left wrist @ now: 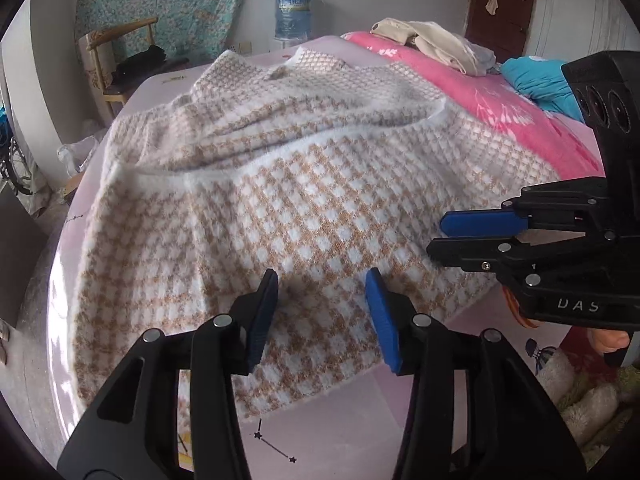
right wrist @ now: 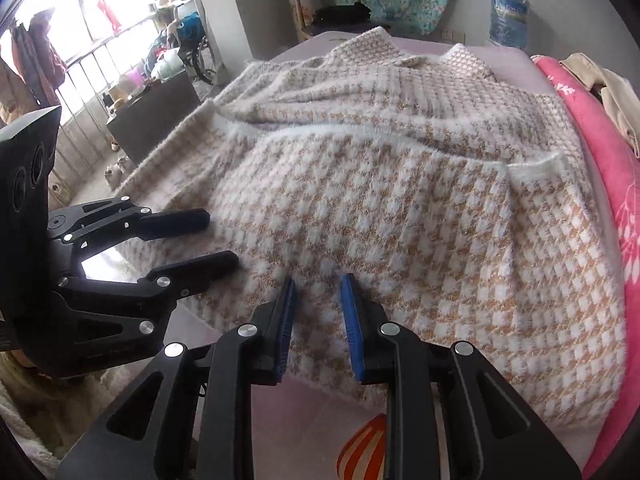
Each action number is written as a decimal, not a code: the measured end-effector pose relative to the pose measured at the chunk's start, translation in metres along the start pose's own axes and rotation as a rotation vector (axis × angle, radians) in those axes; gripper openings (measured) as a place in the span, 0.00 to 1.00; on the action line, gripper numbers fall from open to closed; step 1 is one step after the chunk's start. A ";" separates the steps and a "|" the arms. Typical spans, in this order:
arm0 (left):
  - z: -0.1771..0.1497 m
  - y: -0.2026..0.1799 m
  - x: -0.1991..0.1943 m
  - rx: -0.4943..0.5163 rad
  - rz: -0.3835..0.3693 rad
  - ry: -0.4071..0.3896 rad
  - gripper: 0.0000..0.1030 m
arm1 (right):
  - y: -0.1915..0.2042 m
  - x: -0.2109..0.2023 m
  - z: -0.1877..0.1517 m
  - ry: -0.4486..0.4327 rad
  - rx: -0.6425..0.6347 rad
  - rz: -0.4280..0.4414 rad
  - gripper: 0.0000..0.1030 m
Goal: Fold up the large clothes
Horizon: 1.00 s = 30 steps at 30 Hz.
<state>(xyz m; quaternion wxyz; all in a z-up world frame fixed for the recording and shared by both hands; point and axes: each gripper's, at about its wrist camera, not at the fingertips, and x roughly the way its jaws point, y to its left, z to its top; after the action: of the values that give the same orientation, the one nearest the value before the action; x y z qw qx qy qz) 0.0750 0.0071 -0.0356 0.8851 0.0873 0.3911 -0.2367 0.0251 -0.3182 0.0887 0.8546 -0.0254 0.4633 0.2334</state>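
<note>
Your sweater (left wrist: 304, 184) — the fuzzy tan-and-white houndstooth one — is spread across the pale pink bed sheet (left wrist: 344, 432), hem toward you and collar at the far end, with a couple of folded ridges and white trim edges running across its middle. Your left gripper (left wrist: 322, 278) hangs just over the near hem with its jaws apart; the blue pads (left wrist: 380, 312) have nothing pinched between them, only knit showing through the gap below. From the right wrist view your right gripper (right wrist: 318, 284) is over the near hem too, jaws a narrower gap apart, and there's no cloth caught between those pads either as far as I can see. Each gripper shows up in the other's camera: the right one comes in from the right side of the left view, fingers lying over the sweater's near right part, and the left one sits at the left of the right view by the sweater's left edge. Along the right side of the bed there's a pink quilt (left wrist: 504, 96) with white flowers, some beige clothes (left wrist: 432, 42) piled on its far end and a blue garment (left wrist: 540, 80) beside them. Past the far end of the bed you've got a water jug (left wrist: 293, 12), a wooden chair (left wrist: 116, 64) with dark clothes on it, and a floral curtain (left wrist: 160, 4) on the wall.
</note>
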 end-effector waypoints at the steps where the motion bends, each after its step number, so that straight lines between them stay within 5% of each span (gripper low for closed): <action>1: -0.002 0.002 -0.009 -0.001 -0.008 -0.019 0.43 | 0.004 -0.006 -0.003 -0.011 -0.024 -0.005 0.23; 6: -0.026 0.015 0.002 -0.058 0.019 0.035 0.47 | 0.002 0.015 -0.027 0.013 -0.013 -0.012 0.23; 11: -0.025 0.032 -0.021 -0.133 -0.018 -0.022 0.47 | -0.001 -0.010 -0.025 -0.004 -0.017 -0.057 0.23; 15: -0.040 0.058 -0.008 -0.173 0.088 0.034 0.46 | -0.022 0.002 -0.040 0.019 0.062 -0.046 0.23; 18: -0.041 0.059 -0.006 -0.163 0.093 0.017 0.45 | -0.023 0.000 -0.036 0.025 0.068 -0.037 0.23; 23: -0.044 0.071 -0.020 -0.194 0.124 0.003 0.45 | -0.035 -0.015 -0.045 0.028 0.047 -0.186 0.22; 26: -0.048 0.081 -0.011 -0.231 0.104 -0.002 0.45 | -0.048 -0.006 -0.052 0.023 0.090 -0.149 0.22; 30: -0.038 0.080 -0.024 -0.218 0.117 -0.028 0.46 | -0.052 -0.026 -0.046 -0.003 0.089 -0.213 0.22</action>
<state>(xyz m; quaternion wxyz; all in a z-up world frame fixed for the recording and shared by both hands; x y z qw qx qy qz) 0.0758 0.0984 -0.0462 0.9071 0.0098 0.3962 -0.1417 -0.0005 -0.3862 0.0746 0.8755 -0.0362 0.4665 0.1206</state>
